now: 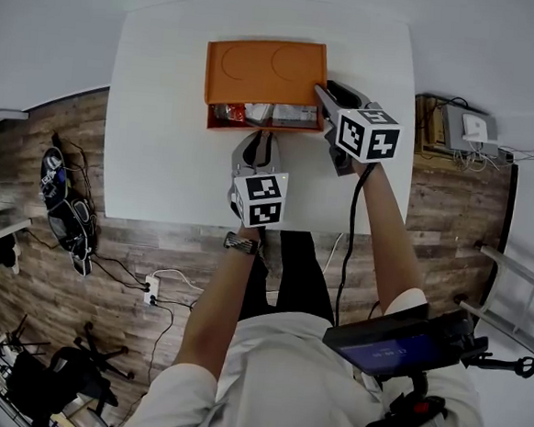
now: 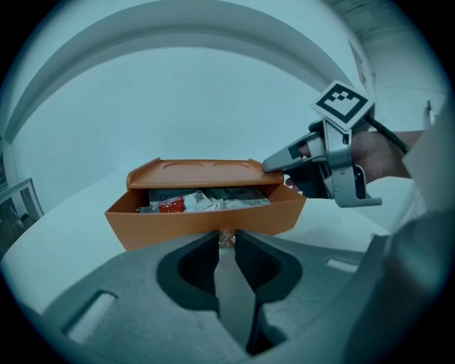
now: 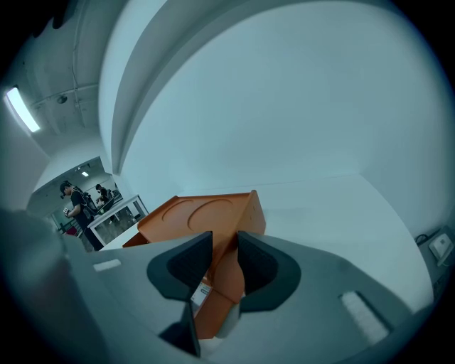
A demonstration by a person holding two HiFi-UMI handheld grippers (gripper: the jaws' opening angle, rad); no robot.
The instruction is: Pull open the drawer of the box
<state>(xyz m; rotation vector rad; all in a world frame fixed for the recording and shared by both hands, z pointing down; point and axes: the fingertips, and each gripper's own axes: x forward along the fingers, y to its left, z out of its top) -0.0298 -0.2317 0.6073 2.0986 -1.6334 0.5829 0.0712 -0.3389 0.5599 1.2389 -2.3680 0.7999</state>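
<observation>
Pull under way: drawer (image 1: 265,116) stands part-open at front of orange box (image 1: 264,70) on worktop (image 1: 165,108). L gripper (image 2: 226,243) jaws pinch knob (image 2: 226,237) at drawer front; R gripper (image 3: 224,245) jaws clamp box's right front corner. Next, likely: draw knob straight back w/ box braced.

Corner of orange box (image 3: 199,213), pinched by right gripper (image 3: 224,243)

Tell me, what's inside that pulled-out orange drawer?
The drawer holds a jumble of small packets: a red one at the left, whitish printed ones beside it. The box top covers the drawer's back, so anything there, or beneath the packets, is hidden.
</observation>
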